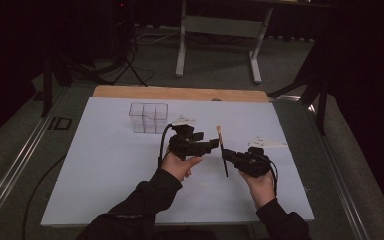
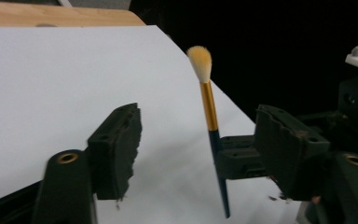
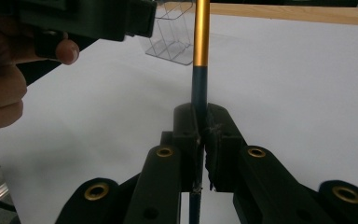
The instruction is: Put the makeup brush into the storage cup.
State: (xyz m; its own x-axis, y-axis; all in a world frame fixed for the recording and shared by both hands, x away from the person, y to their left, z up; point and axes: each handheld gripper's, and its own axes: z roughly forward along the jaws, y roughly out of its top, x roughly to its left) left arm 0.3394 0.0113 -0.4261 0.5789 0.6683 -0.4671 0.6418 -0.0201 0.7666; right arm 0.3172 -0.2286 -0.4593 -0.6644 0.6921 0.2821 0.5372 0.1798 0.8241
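A makeup brush (image 1: 222, 149) with a pale yellow tip, gold ferrule and dark handle stands nearly upright over the white sheet. My right gripper (image 1: 231, 156) is shut on its handle; in the right gripper view the jaws (image 3: 201, 126) pinch the dark handle of the brush (image 3: 201, 42). My left gripper (image 1: 213, 145) reaches in from the left at ferrule height. In the left gripper view its jaws (image 2: 200, 137) stand open on either side of the brush (image 2: 209, 105) without touching it, and the right gripper (image 2: 237, 161) is behind the handle.
A clear plastic compartment box (image 1: 149, 118) stands on the white sheet (image 1: 105, 165) at the back left, and shows again as the box (image 3: 175, 39) behind the brush. The wooden table edge (image 1: 180, 93) runs along the far side. A metal stand (image 1: 217, 30) is on the floor beyond.
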